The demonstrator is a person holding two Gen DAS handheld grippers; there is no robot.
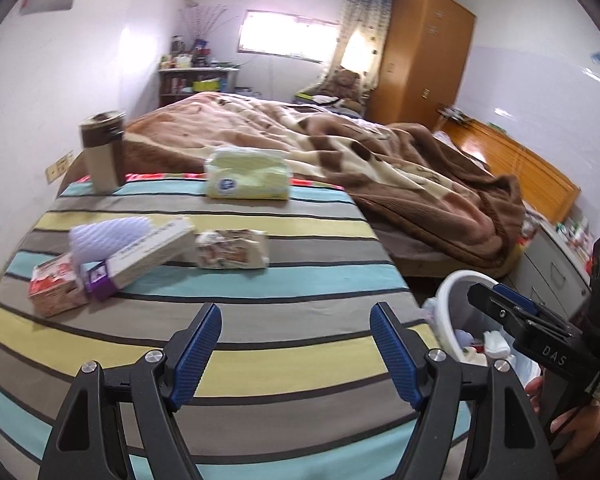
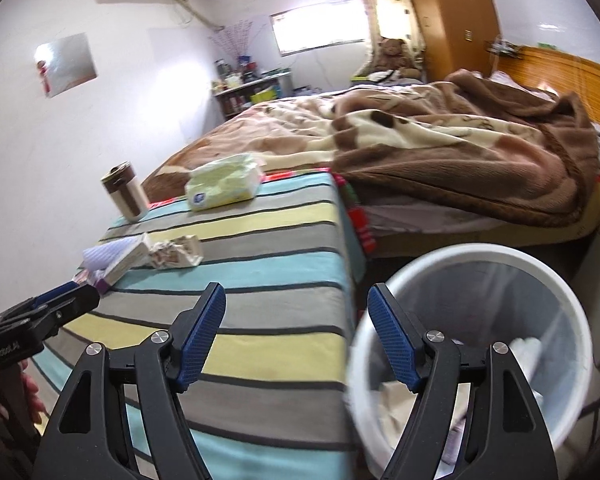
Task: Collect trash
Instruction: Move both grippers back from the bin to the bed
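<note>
Striped bed cover (image 1: 260, 292) holds trash. Crumpled wrapper (image 1: 232, 249) lies mid-left of frame, long side running left-right, ahead of left gripper (image 1: 296, 354), which is nearer. Left gripper wide, empty. Right gripper (image 2: 296, 334) wide, empty, by white bin (image 2: 480, 256) at lower right.

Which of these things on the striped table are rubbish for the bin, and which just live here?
Probably rubbish job:
crumpled white printed wrapper
flattened cardboard boxes
white round plastic bin

Probably just lying about:
brown-and-cream lidded tumbler
pale yellow tissue pack
brown fleece blanket
</note>
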